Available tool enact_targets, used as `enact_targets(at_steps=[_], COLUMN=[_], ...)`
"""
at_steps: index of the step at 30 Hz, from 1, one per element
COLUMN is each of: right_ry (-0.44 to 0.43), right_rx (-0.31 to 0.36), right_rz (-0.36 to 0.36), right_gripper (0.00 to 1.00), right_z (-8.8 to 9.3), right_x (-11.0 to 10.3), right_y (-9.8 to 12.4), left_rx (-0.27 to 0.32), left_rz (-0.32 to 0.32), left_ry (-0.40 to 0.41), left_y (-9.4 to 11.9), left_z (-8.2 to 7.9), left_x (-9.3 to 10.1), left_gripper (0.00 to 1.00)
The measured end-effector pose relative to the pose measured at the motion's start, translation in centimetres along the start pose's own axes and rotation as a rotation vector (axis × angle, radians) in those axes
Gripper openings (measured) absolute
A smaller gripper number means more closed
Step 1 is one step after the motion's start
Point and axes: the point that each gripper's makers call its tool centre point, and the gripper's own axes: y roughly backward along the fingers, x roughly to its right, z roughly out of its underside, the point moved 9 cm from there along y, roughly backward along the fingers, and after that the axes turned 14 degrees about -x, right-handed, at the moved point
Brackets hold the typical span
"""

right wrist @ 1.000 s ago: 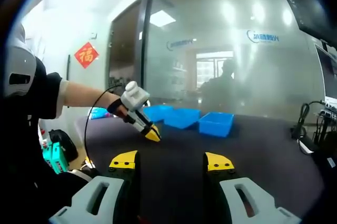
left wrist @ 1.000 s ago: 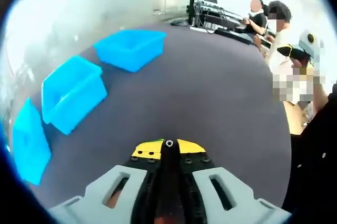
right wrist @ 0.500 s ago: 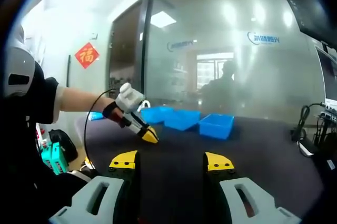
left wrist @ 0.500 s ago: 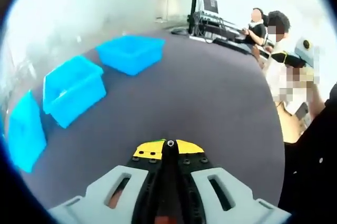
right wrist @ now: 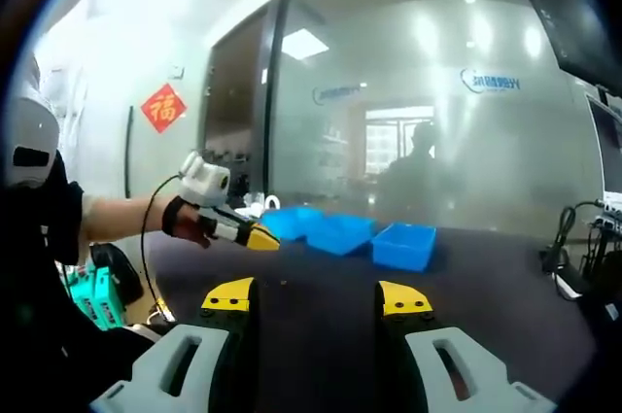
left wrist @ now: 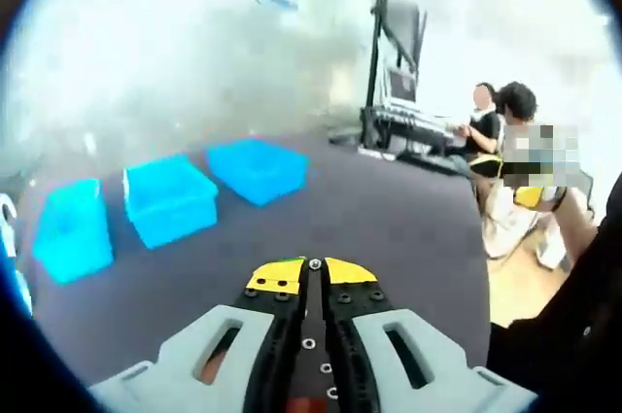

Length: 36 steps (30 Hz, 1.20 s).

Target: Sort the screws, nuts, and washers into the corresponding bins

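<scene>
Left gripper view: showing, at the left of the frame, a row of three blue containers on the dark tabletop (left wrist: 389,228), namely the leftmost bin (left wrist: 73,228), the middle bin (left wrist: 170,201) and the right-hand bin (left wrist: 258,170). Revealing nothing legible inside any of them, the interiors being too blurred to judge. Pinching, at bottom centre, what looks like a small ring-shaped piece (left wrist: 313,263) between the closed tips of the left tool (left wrist: 313,275); nut or washer, impossible to tell. Taking in, at the right edge, two people (left wrist: 496,126) seated well apart from the work.

Right gripper view: reaching in from the left of the frame with a hand (right wrist: 185,219) on the left tool, holding its yellow tip in the air just beside the near end of the blue row. Hanging at bottom centre with jaws spread wide and nothing between them, the right tool (right wrist: 316,298).

Judging from this: apparently mid-delivery, with one piece gripped but not yet dropped. Leaving open which bin is meant for it, how many pieces are already sorted and how many are waiting.
</scene>
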Motion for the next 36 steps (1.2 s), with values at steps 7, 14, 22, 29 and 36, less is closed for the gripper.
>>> enact_targets(at_steps=[7,14,22,29,36], right_ry=[0.002,0.012,0.021,0.013,-0.001], right_rx=[0.017,0.024,0.018,0.011,0.011], right_rz=[0.004,-0.013,-0.032,-0.023,-0.015], right_gripper=[0.43,0.43,0.43,0.43,0.43], right_z=[-0.6,-1.1,-1.0,-0.7,-0.6], right_x=[-0.2,-0.7,-1.1,-0.8,-0.5], right_y=[-0.5,-1.0,-1.4,-1.3,-1.1], left_rx=[0.117,0.169,0.235,0.252,0.236], left_rz=[-0.152,-0.238,-0.25,-0.406,-0.472], left_ry=[0.007,0.039,0.151,0.161,0.162], left_y=[2.5,4.5,5.5,4.9,3.2], left_z=[0.9,1.3,-0.7,-2.6,-4.9], left_x=[0.8,0.2,-4.8,-12.0,-17.2], left_gripper=[0.06,0.05,0.05,0.05,0.05])
